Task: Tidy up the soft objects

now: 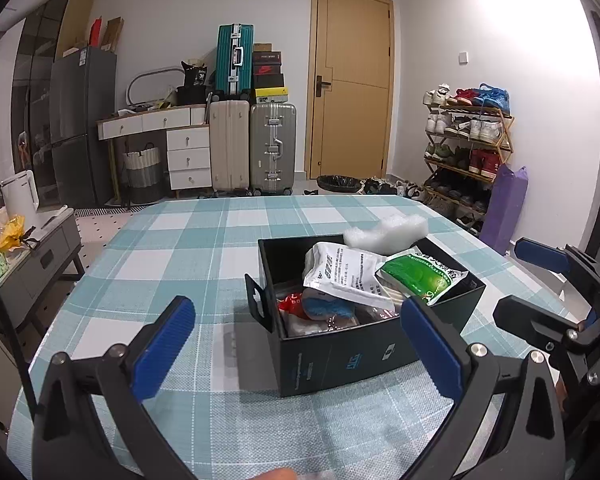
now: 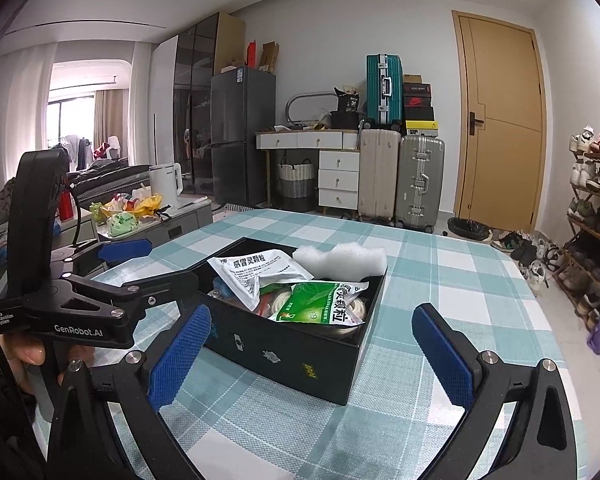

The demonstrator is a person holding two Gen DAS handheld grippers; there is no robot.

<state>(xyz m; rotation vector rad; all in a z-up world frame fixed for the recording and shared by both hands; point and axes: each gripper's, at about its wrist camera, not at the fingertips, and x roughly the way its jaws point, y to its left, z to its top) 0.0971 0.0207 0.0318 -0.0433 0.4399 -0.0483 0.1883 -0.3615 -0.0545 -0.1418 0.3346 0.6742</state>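
Note:
An open black box (image 1: 340, 356) (image 2: 292, 356) stands on the checked tablecloth. It holds a white printed pouch (image 1: 340, 268) (image 2: 248, 272), a green pouch (image 1: 420, 276) (image 2: 320, 304), a white foam piece (image 1: 388, 232) (image 2: 340, 258) on its far rim, and small red and blue soft items (image 1: 320, 306) underneath. My left gripper (image 1: 300, 328) is open, hovering just before the box's near wall. My right gripper (image 2: 312, 344) is open too, framing the box from the other side. Each gripper shows in the other's view, the right one (image 1: 540, 280) and the left one (image 2: 140, 264). Neither holds anything.
The table (image 1: 204, 240) (image 2: 440, 272) carries only the box. Beyond it stand suitcases (image 1: 256, 148), a white desk with drawers (image 1: 172, 136), a door (image 1: 352, 80), a shoe rack (image 1: 468, 148) and a low grey cabinet (image 1: 32, 260) with clutter. A hand (image 2: 28, 356) holds the left gripper.

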